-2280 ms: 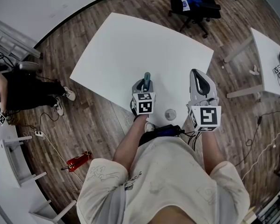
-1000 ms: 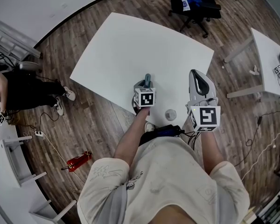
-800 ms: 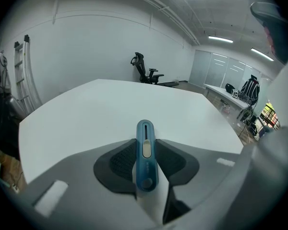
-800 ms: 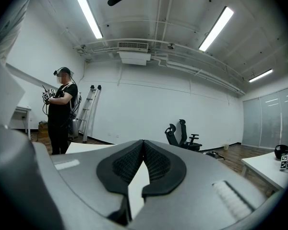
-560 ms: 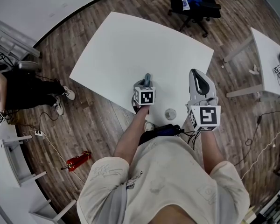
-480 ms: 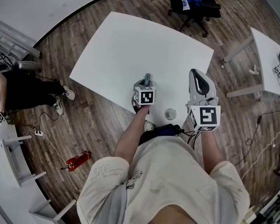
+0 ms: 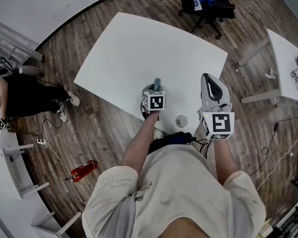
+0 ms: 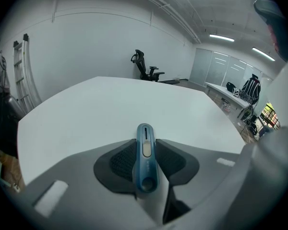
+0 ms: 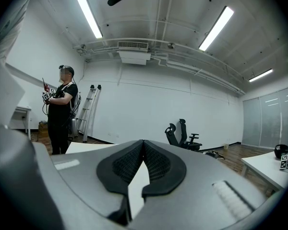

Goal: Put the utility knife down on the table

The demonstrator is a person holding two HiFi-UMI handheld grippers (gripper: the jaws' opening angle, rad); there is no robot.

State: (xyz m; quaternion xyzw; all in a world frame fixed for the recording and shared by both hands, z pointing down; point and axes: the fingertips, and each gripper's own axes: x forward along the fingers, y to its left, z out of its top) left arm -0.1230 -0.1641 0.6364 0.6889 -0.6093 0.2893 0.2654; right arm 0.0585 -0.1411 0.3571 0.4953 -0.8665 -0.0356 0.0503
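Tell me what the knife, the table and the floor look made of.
Utility knife: blue plastic casing by its look, smooth with a soft sheen, and a pale slider.
Table: plain white, matte, probably laminate; no grain shows.
Floor: brown planks with wood grain, either wood or wood-look vinyl.

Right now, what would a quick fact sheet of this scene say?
Left gripper: closed on the blue utility knife, tilted downward
Right gripper: jaws together, nothing in them
Knife position: over the white table, near its front edge; contact with the tabletop unclear
Task step: knife not released yet
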